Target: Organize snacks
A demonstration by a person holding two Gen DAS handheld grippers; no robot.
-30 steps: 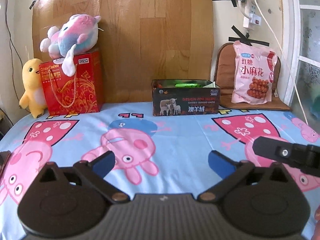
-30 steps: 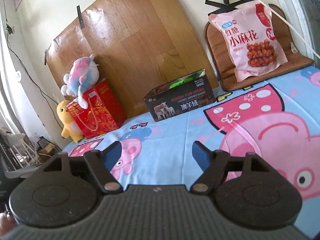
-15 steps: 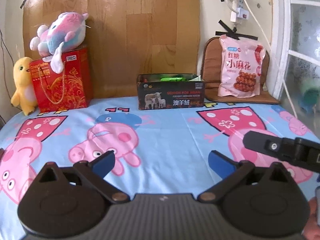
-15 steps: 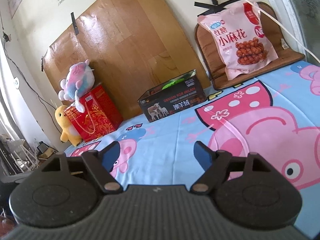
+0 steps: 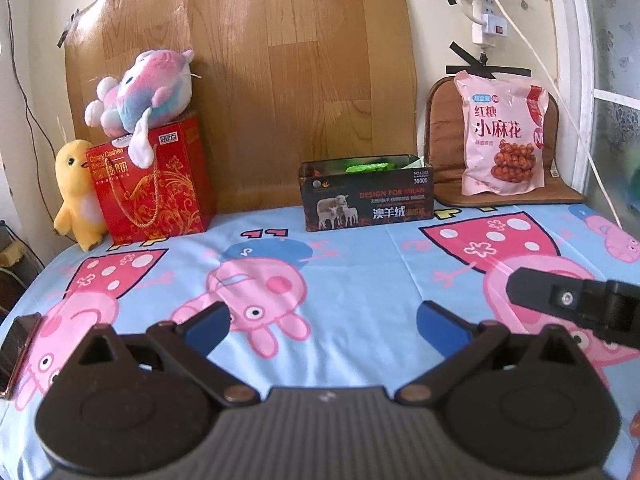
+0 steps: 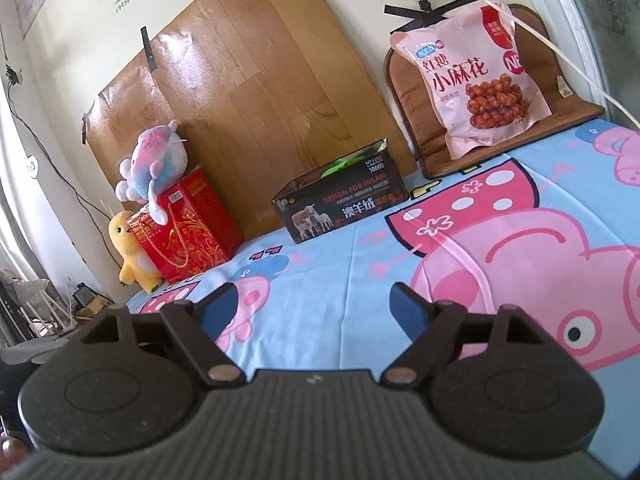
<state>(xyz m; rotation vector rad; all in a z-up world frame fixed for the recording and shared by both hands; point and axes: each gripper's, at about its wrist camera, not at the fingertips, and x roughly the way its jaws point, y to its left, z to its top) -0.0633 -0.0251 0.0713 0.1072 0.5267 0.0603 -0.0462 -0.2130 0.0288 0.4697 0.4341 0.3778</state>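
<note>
A cream plaster wall (image 5: pixel 432 32) fills the upper frame, a taped wood-grain vinyl sheet (image 5: pixel 256 80) at its centre. A white-framed frosted window (image 5: pixel 612 92) glows at right. A white power strip (image 5: pixel 486 16) hangs upper right.

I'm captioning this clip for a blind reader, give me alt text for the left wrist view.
An open, empty left gripper hovers over a cartoon-pig bedsheet. At the far edge stand a red gift bag with a plush toy on top, a dark open box and a pink snack bag leaning on a brown cushion. The right gripper's finger pokes in at right.
</note>
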